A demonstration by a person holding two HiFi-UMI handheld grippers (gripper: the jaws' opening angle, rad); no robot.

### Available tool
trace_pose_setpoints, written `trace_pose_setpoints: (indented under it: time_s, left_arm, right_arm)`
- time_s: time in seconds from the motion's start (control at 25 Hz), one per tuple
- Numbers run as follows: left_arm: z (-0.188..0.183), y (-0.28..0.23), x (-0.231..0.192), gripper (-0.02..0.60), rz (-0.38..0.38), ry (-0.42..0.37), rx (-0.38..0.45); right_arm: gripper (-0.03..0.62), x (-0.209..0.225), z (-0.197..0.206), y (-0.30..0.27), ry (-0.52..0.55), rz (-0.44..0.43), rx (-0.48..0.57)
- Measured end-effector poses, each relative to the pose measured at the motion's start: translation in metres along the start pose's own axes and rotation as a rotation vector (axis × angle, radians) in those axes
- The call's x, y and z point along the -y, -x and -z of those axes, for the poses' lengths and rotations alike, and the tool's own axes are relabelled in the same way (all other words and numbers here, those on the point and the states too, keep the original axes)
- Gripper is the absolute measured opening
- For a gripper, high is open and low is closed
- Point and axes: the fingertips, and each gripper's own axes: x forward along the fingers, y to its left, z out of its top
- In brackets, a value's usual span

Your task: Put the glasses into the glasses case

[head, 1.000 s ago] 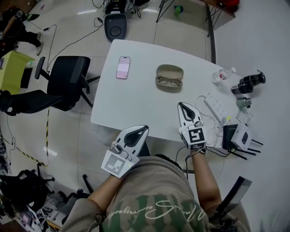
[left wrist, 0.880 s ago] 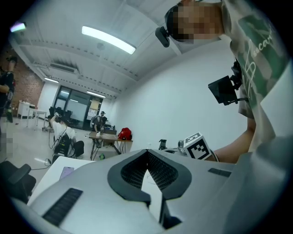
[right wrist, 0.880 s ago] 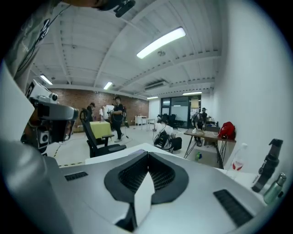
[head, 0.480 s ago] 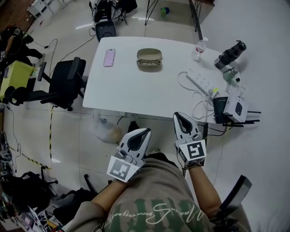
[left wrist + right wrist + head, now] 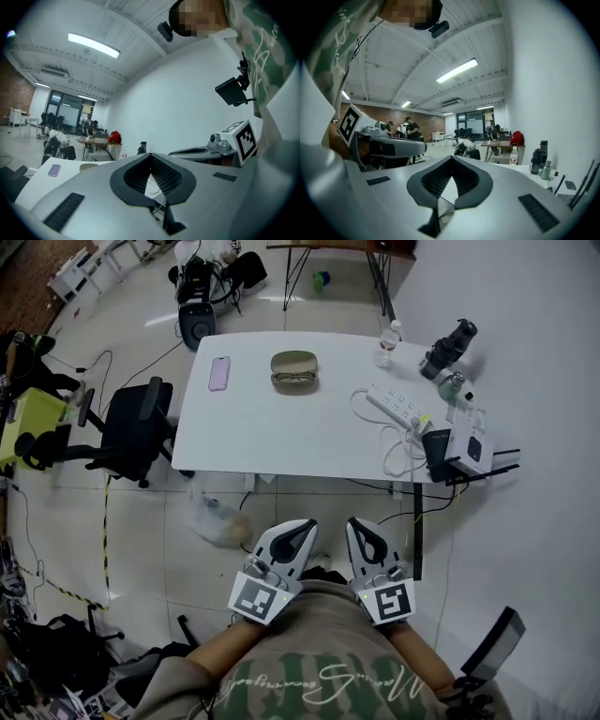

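On the white table (image 5: pixel 281 432) an open tan glasses case (image 5: pixel 293 360) lies near the far edge. A pair of dark-rimmed glasses (image 5: pixel 294 377) rests in it. Both grippers are held close to my body, over the floor and well short of the table. My left gripper (image 5: pixel 304 525) is shut with nothing in it. The right gripper (image 5: pixel 357 525) is likewise shut and empty. In the left gripper view the jaws (image 5: pixel 150 155) meet at their tips, and the case (image 5: pixel 89 166) shows small and far off. The right gripper view shows its jaws (image 5: pixel 451 158) closed too.
A pink phone (image 5: pixel 219 372) lies left of the case. At the table's right are a power strip (image 5: pixel 394 409) with a coiled cable, a water bottle (image 5: pixel 384 341), a camera (image 5: pixel 448 343) and a white box (image 5: pixel 464 446). A black office chair (image 5: pixel 131 423) stands left of the table.
I have backed away from the table. Both grippers drew back from its near edge to my body and came closer together. Case and glasses have not moved.
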Motion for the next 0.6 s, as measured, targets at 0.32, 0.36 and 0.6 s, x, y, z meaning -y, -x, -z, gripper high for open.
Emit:
trace_pose_setpoints:
  time_s: [0.32,0.36,0.6]
  left_arm:
    - [0.005,0.010,0.038,0.008,0.031,-0.040,0.023]
    - [0.006,0.012,0.041,0.008,0.037,-0.035,0.024]
    - [0.005,0.016,0.057,0.008,0.073,-0.063,0.033]
  right_arm:
    - [0.012,-0.012,-0.021,0.023,0.095,0.005,0.067]
    - [0.012,-0.014,-0.023,0.025,0.090,0.010,0.076]
    - [0.012,-0.023,-0.026,0.040,0.126,0.026,0.083]
